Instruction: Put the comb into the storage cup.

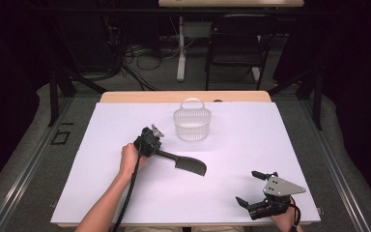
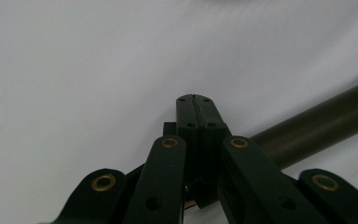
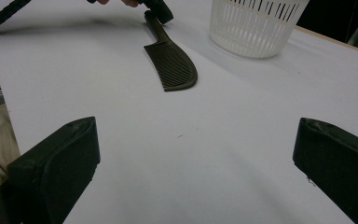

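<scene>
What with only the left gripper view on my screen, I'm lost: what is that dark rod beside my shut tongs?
Observer: It is the handle of a dark comb; its toothed blade lies flat on the white table.
Operator: Is there anything to put it in?
Observer: A white basket stands upright beyond the comb, apart from it.
Operator: And my other hand?
Observer: The right gripper is by the table's near right corner, its tongs wide open with nothing between them.

High view overhead; both gripper views skim table.
</scene>
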A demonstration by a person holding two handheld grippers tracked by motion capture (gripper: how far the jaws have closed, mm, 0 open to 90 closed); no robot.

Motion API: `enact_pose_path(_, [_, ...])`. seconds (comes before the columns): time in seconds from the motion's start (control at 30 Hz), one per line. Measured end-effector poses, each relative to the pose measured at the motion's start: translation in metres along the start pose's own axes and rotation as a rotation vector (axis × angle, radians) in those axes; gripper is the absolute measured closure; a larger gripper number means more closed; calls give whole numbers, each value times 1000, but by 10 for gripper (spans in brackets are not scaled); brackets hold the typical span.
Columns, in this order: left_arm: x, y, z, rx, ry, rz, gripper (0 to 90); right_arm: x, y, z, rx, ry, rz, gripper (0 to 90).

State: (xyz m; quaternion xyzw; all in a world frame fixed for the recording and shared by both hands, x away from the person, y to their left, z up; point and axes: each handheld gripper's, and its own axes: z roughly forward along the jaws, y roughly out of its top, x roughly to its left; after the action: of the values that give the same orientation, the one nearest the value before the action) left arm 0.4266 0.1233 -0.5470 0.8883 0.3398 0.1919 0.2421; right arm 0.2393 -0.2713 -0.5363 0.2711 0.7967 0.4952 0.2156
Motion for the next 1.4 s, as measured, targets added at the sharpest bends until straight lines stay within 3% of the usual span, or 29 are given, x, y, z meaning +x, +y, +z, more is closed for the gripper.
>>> enact_pose_path(1.4, [-16,-22,-19,11,-64,41,900,1,0,0,0,5,2,4])
